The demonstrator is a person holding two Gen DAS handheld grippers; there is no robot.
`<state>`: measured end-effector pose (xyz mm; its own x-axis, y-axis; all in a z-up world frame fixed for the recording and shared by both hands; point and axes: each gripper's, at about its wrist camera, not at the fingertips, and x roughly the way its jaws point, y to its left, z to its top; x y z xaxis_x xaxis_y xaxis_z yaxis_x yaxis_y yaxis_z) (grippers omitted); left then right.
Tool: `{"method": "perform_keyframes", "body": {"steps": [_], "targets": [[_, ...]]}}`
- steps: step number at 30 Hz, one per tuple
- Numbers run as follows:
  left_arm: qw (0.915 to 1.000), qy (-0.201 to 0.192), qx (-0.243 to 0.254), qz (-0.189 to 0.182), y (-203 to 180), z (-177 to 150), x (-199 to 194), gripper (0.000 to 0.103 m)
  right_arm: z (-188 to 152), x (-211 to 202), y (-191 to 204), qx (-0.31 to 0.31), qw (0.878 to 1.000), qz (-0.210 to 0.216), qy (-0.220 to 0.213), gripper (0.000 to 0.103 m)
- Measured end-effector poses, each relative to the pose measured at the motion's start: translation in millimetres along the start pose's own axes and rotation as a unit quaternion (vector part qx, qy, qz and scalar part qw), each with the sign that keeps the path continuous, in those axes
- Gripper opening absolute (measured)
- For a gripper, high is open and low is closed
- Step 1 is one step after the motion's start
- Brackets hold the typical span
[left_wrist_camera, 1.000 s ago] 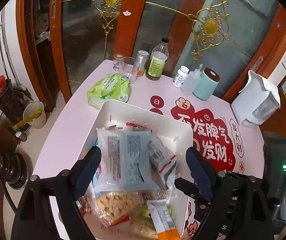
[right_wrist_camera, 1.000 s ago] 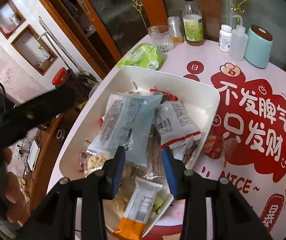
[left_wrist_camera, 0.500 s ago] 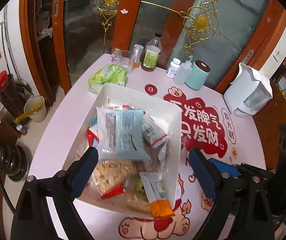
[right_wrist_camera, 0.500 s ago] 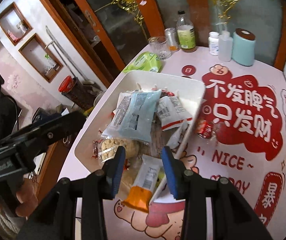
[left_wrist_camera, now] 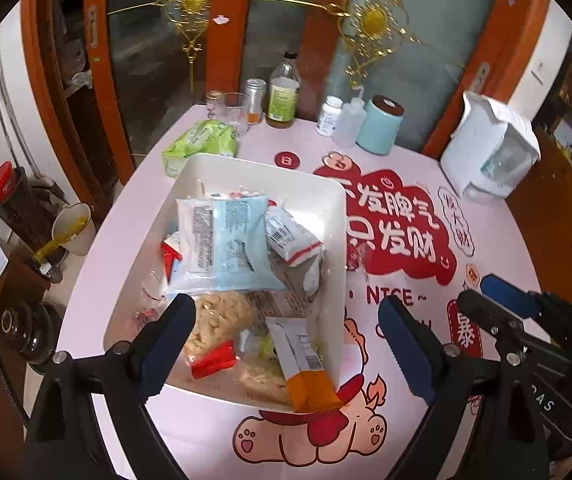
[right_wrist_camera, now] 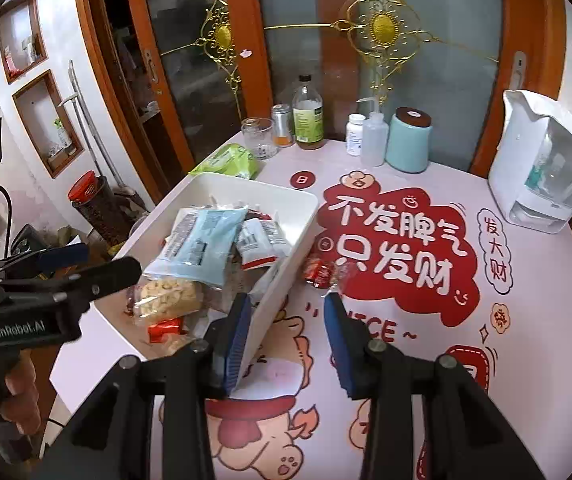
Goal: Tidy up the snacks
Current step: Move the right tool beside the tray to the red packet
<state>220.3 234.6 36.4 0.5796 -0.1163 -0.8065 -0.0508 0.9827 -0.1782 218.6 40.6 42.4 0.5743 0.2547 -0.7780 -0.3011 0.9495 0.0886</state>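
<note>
A white bin [left_wrist_camera: 337, 216] [right_wrist_camera: 297, 212] on the pink table holds several snack packs: a light blue packet [left_wrist_camera: 226, 248] [right_wrist_camera: 202, 248] on top, a bag of pale crackers [left_wrist_camera: 222, 316] [right_wrist_camera: 166, 300], and an orange-ended sachet [left_wrist_camera: 305, 364]. A small red wrapped snack [right_wrist_camera: 317, 272] lies on the table just right of the bin. My left gripper [left_wrist_camera: 286, 348] is open and empty above the bin's near end. My right gripper [right_wrist_camera: 287, 340] is open and empty over the bin's near right corner.
A green packet [left_wrist_camera: 202, 144] [right_wrist_camera: 228, 164] lies behind the bin. A glass [right_wrist_camera: 260, 142], bottles [right_wrist_camera: 307, 114], a teal canister [right_wrist_camera: 407, 142] and a white kettle [right_wrist_camera: 541, 168] stand along the far edge. The table edge drops off at the left.
Both grippers have pulled back and up from the bin, so more of the table shows. The right gripper has shifted right, toward the bin's right wall. The snacks have not moved.
</note>
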Motion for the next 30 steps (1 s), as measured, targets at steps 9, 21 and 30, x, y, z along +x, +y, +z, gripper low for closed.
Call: {"method": "perform_keyframes", "body": {"steps": [9, 21, 30], "targets": [[0.9987, 0.032, 0.037, 0.014, -30, -6, 34, 0.092, -5, 33, -28, 0.028, 0.999, -0.001, 0.036, 0.038], [0.9944, 0.081, 0.043, 0.053, -35, 1, 104, 0.092, -5, 130, -70, 0.089, 0.987, 0.064, 0.121, 0.038], [0.9906, 0.113, 0.034, 0.069, -25, 1, 138, 0.092, 6, 198, -56, -0.043, 0.992, 0.059, 0.1, 0.038]]}}
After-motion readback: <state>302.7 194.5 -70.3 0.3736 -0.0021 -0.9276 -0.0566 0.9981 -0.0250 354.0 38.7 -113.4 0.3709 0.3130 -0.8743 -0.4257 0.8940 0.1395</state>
